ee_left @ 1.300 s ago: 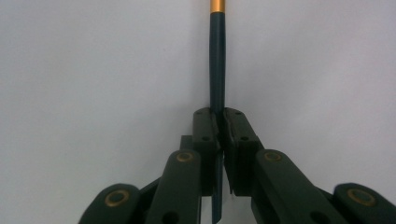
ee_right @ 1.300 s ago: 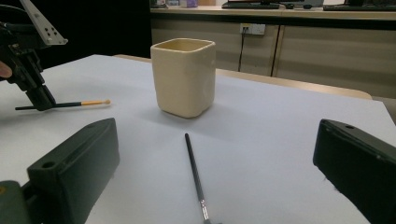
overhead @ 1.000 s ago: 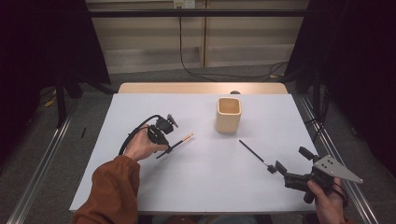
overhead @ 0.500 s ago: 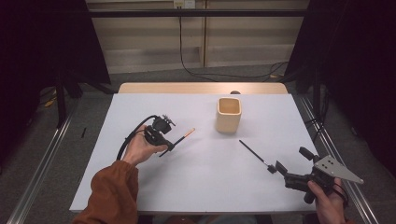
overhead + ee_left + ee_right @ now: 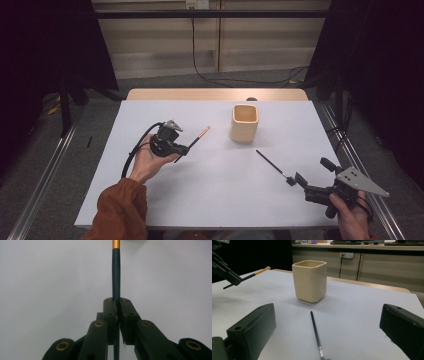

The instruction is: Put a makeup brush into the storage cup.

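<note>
Since the earlier frames, the left tongs (image 5: 184, 148) have turned a little in the hand and lifted their brush (image 5: 196, 139), so its tip now points toward the upper right of the high view rather than lying low over the counter (image 5: 210, 200); the right tongs (image 5: 300, 179) have kept their place at the lower right.

In the high view the left tongs sit left of centre, held in a hand with a rust-coloured sleeve (image 5: 120, 210) that comes up from the bottom edge. Their jaws are pinched tight on the dark handle of the brush, which has an orange band near its pale tip. The left gripper view shows the same grip: the brush (image 5: 116, 277) runs straight up the middle of the frame from between the closed jaws, its gold band at the top edge.

The right tongs stand wide, with nothing between them. In the right gripper view their two black jaws frame the lower corners, and a second, dark brush (image 5: 315, 335) lies flat on the counter between them, apart from both. Behind it, in the upper middle, stands a cream square cup (image 5: 310, 281), upright. At the upper left of that view the left tongs (image 5: 235, 280) hold the orange-banded brush (image 5: 254, 273) above the counter.
</note>
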### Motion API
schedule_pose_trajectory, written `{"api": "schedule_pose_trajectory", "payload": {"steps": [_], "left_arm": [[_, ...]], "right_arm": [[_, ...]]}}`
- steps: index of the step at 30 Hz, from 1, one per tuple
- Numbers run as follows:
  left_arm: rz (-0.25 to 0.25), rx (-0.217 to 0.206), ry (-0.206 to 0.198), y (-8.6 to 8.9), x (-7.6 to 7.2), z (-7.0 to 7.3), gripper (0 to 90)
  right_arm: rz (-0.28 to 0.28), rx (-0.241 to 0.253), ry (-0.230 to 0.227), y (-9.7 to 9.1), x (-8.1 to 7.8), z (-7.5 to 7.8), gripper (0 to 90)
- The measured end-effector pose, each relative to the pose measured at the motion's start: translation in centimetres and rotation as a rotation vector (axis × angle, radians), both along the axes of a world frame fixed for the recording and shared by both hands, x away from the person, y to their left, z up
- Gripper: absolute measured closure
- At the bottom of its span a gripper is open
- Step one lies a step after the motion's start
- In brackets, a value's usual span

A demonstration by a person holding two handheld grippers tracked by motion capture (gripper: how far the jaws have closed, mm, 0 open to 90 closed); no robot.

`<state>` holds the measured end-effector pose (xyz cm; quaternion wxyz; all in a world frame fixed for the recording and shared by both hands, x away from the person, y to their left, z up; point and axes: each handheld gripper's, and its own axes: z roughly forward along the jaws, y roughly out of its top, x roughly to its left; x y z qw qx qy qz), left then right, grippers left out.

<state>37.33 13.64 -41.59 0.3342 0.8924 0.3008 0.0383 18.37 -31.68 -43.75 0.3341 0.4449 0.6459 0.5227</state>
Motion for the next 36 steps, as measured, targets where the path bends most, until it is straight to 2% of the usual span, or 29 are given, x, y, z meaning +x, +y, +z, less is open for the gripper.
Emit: {"api": "schedule_pose_trajectory", "payload": {"steps": [3, 6, 9, 13, 16, 18, 23, 28, 29, 33, 36], "left_arm": [[0.005, -0.022, -0.028, 0.2, -0.3, 0.2, 84.3], [0.031, -0.064, -0.059, 0.4, -0.5, 0.3, 84.4], [0.043, -0.099, -0.052, 0.6, -0.6, 0.1, 84.3], [0.048, -0.111, -0.084, 0.7, -1.0, 0.1, 84.4], [0.058, -0.149, -0.112, 0.8, -1.1, 0.3, 84.4], [0.059, -0.168, -0.140, 0.9, -1.2, 0.5, 84.4], [0.055, -0.227, -0.178, 1.1, -1.4, 0.1, 84.4], [0.045, -0.250, -0.220, 1.2, -1.8, -0.3, 84.4], [0.048, -0.261, -0.218, 1.3, -1.9, -0.3, 84.4], [0.044, -0.289, -0.252, 1.6, -2.0, 0.1, 84.3], [0.047, -0.327, -0.263, 1.7, -2.2, 0.4, 84.3]], "right_arm": [[0.000, 0.002, 0.001, 0.0, 0.0, 0.0, 0.1], [0.000, 0.003, 0.002, 0.0, 0.0, 0.0, 0.1], [-0.001, 0.002, 0.002, 0.0, 0.0, 0.0, 0.1], [0.002, 0.000, 0.000, 0.0, 0.1, 0.0, 0.1], [0.002, 0.001, 0.001, 0.0, 0.1, 0.0, 0.1], [0.002, 0.002, 0.001, 0.0, 0.1, 0.0, 0.1], [0.000, 0.004, 0.002, 0.0, 0.0, 0.0, 0.1], [-0.002, 0.004, 0.003, 0.0, 0.0, 0.0, 0.1], [-0.001, 0.005, 0.004, 0.0, 0.0, 0.0, 0.2], [0.002, 0.003, -0.001, 0.0, 0.0, 0.0, 0.2], [0.002, 0.004, -0.003, 0.0, -0.1, 0.0, 0.2]]}}
